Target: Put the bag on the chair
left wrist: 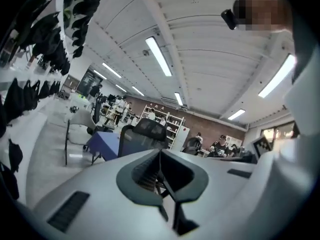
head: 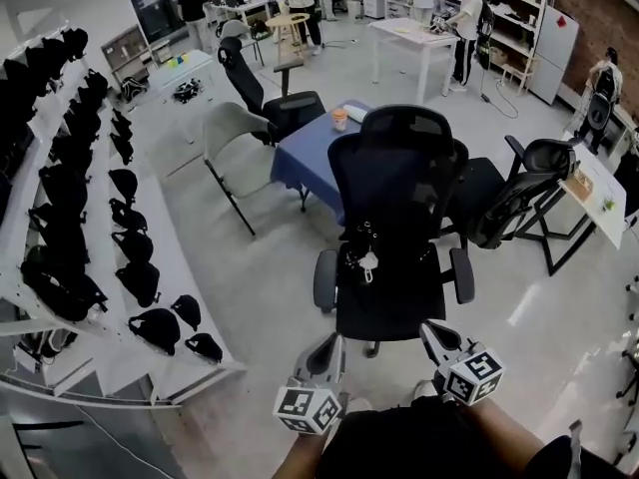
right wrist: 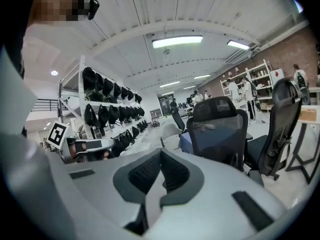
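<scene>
A black office chair (head: 394,183) stands straight ahead of me. A black bag (head: 384,267) with a small white tag lies on its seat, against the backrest. Just in front of the seat's near edge, my left gripper (head: 329,345) and right gripper (head: 431,332) hang side by side, both shut with nothing between the jaws. Neither one touches the bag. In the left gripper view the left gripper (left wrist: 160,154) points upward past the chair (left wrist: 145,131). In the right gripper view the right gripper (right wrist: 160,156) is shut below the chair (right wrist: 217,124). The bag is hidden in both gripper views.
White shelves (head: 150,257) with several black bags run along the left. Behind the chair stands a table with a blue cloth (head: 310,158), with a grey chair (head: 235,133) to its left. Another black chair (head: 519,188) is at the right. People stand at the far back.
</scene>
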{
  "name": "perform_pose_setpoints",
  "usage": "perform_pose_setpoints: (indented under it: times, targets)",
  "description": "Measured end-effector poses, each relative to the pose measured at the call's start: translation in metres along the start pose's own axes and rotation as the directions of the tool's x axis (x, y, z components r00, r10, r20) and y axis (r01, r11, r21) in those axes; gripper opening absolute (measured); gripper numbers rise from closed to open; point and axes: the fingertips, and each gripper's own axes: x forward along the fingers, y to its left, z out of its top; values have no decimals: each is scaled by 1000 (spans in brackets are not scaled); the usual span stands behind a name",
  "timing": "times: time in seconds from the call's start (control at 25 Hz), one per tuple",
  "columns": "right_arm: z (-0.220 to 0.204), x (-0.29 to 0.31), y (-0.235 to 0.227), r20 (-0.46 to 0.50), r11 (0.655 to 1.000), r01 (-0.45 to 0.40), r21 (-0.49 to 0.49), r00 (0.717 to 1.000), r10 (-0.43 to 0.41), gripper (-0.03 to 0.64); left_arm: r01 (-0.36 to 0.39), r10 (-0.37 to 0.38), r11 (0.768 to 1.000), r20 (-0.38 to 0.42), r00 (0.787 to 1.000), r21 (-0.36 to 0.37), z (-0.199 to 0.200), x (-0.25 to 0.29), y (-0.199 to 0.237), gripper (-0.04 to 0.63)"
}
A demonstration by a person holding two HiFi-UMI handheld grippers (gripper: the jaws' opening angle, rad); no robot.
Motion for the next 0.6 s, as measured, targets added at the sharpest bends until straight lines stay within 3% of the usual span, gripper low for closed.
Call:
perform_pose_setpoints:
  times: [0.16, 0.6]
  targets:
    - [5, -9, -10, 28, 1000, 20, 6, 999, -20, 0, -14, 12, 993, 25, 1000, 114, 4, 5, -16, 14]
    - [4, -39, -45, 39, 994, 108, -16, 993, -108, 0, -10, 6, 988, 22, 1000, 155, 0, 24, -44, 14]
